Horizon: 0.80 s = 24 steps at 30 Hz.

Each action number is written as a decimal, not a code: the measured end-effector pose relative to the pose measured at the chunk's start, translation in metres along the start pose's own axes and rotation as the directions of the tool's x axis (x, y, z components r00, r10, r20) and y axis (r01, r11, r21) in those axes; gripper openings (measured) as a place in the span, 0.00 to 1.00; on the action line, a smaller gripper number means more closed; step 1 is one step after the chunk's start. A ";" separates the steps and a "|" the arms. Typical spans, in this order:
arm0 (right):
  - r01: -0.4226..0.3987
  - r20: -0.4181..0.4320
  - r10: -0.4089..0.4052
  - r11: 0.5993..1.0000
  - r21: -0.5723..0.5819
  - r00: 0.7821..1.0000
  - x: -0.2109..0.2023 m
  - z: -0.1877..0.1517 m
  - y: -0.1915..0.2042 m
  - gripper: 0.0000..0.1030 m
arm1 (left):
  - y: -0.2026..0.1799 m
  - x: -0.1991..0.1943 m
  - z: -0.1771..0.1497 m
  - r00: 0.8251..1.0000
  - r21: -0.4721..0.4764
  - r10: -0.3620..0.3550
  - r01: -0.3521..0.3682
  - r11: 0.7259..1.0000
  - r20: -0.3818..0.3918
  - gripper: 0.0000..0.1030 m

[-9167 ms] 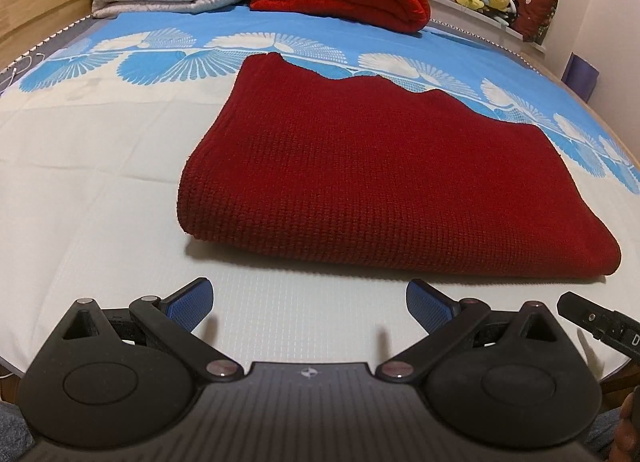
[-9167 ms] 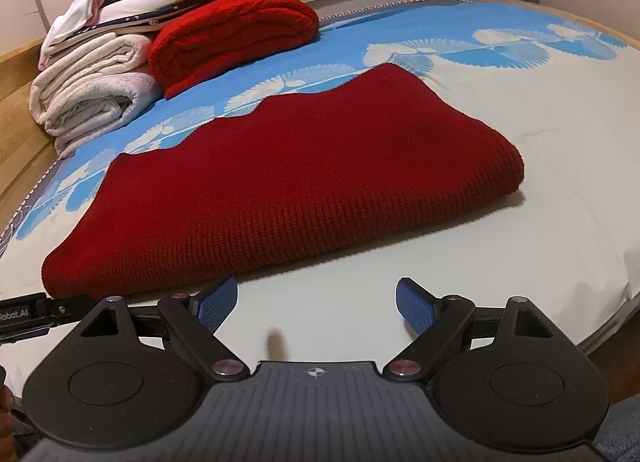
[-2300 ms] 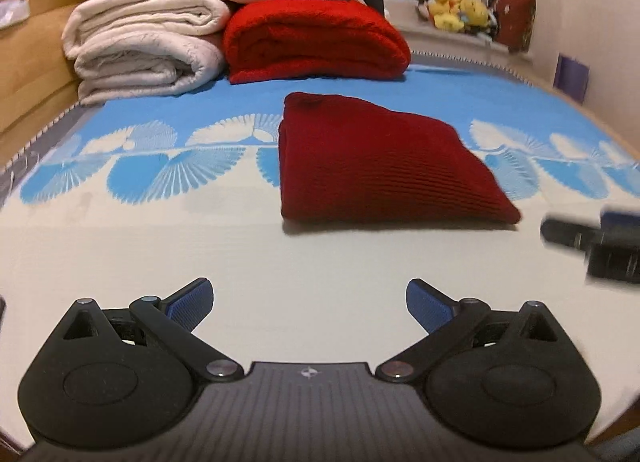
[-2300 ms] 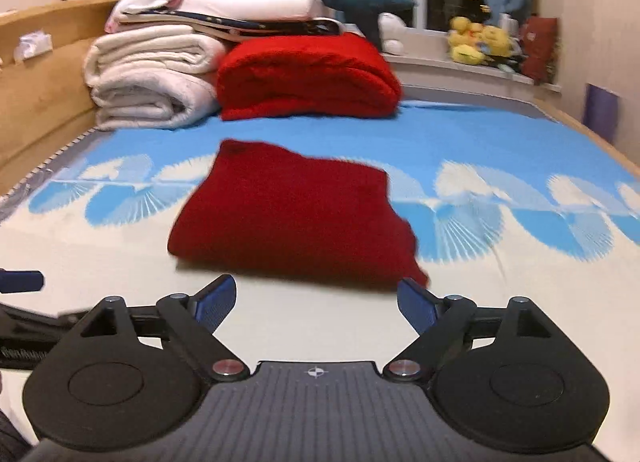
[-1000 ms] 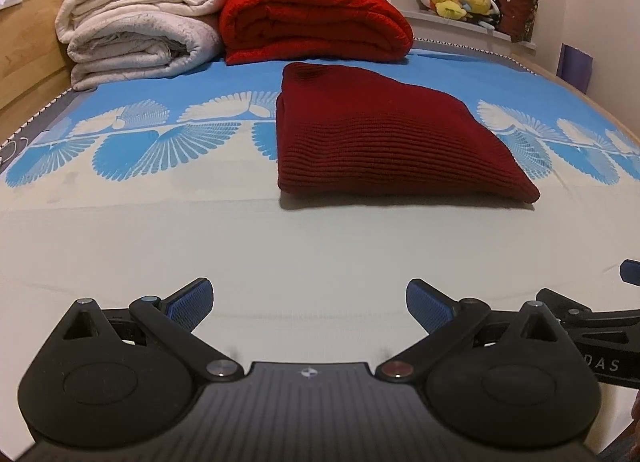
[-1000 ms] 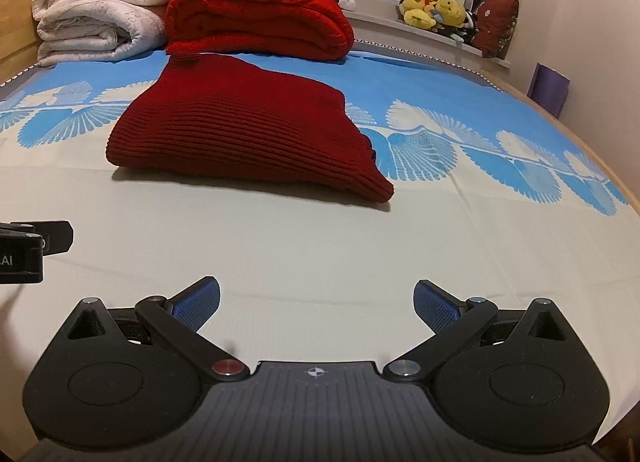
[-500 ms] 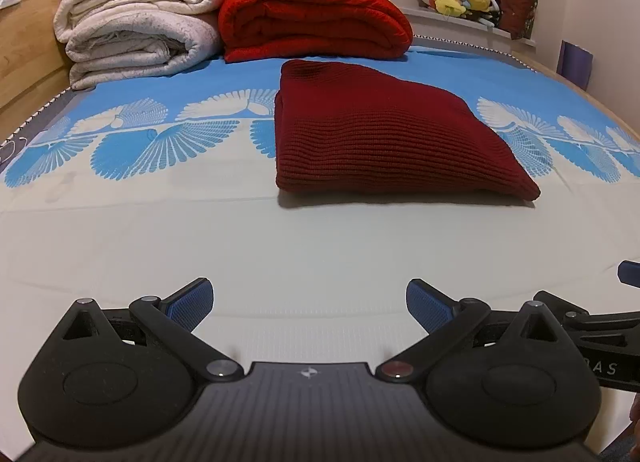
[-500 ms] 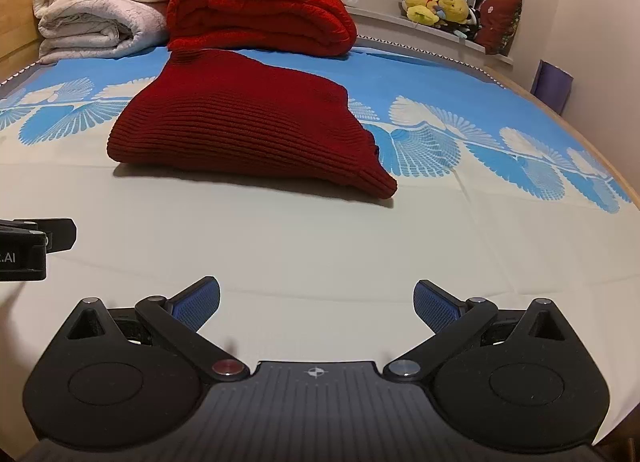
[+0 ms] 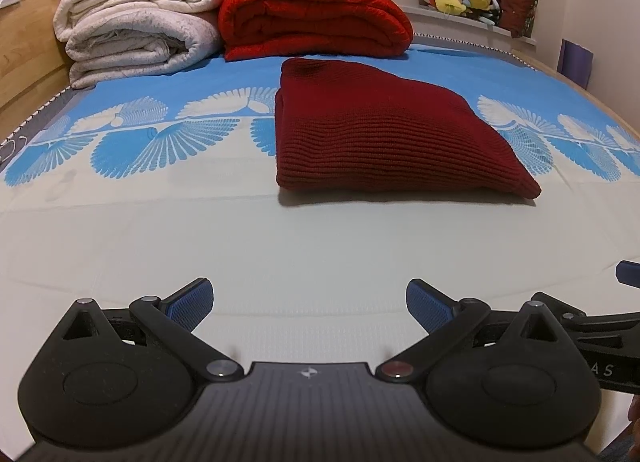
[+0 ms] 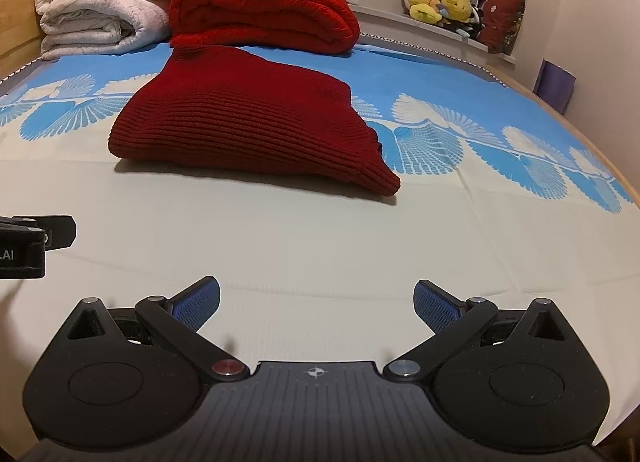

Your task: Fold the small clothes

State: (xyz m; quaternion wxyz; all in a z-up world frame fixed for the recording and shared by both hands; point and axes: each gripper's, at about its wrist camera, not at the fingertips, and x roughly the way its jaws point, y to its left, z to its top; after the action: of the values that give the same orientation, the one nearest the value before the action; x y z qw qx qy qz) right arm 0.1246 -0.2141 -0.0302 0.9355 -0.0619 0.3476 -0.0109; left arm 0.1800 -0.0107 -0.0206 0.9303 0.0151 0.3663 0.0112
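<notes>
- The sweater (image 9: 384, 134) lies folded into a compact, thick packet near the middle of the bed (image 9: 280, 246), short of the head edge, where its far end comes close to the red blanket (image 9: 316, 14).
- Left gripper (image 9: 308, 302): fingers spread wide, holding nothing, low over the bare sheet near the foot edge, well apart from the sweater.
- Right gripper (image 10: 316, 302): fingers likewise spread and empty, beside the left one at the same edge.
- The folds look done: layers stacked, edges fairly even, though one near corner (image 10: 386, 182) tapers to a point.
- What seems left is at most tidying that corner, or taking another garment; none is in view.
- White blankets (image 9: 136, 26) are stacked in the head-left corner.
</notes>
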 end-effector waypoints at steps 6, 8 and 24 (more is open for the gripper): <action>0.000 -0.001 0.000 1.000 0.001 1.000 0.000 0.000 0.001 0.99 | 0.000 0.000 0.000 1.000 -0.001 0.001 -0.001 1.000 -0.001 1.00; -0.001 -0.001 0.001 1.000 0.001 1.000 0.000 0.000 0.001 0.99 | 0.001 0.000 0.000 1.000 0.000 0.003 -0.003 1.000 -0.003 1.00; -0.005 0.004 0.005 1.000 0.000 1.000 0.000 0.001 0.000 0.99 | -0.001 0.002 -0.001 1.000 0.001 0.007 -0.007 1.000 -0.007 1.00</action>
State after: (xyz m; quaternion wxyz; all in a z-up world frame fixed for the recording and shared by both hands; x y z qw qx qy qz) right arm 0.1251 -0.2141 -0.0298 0.9362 -0.0608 0.3460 -0.0085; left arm 0.1806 -0.0116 -0.0227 0.9291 0.0169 0.3693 0.0143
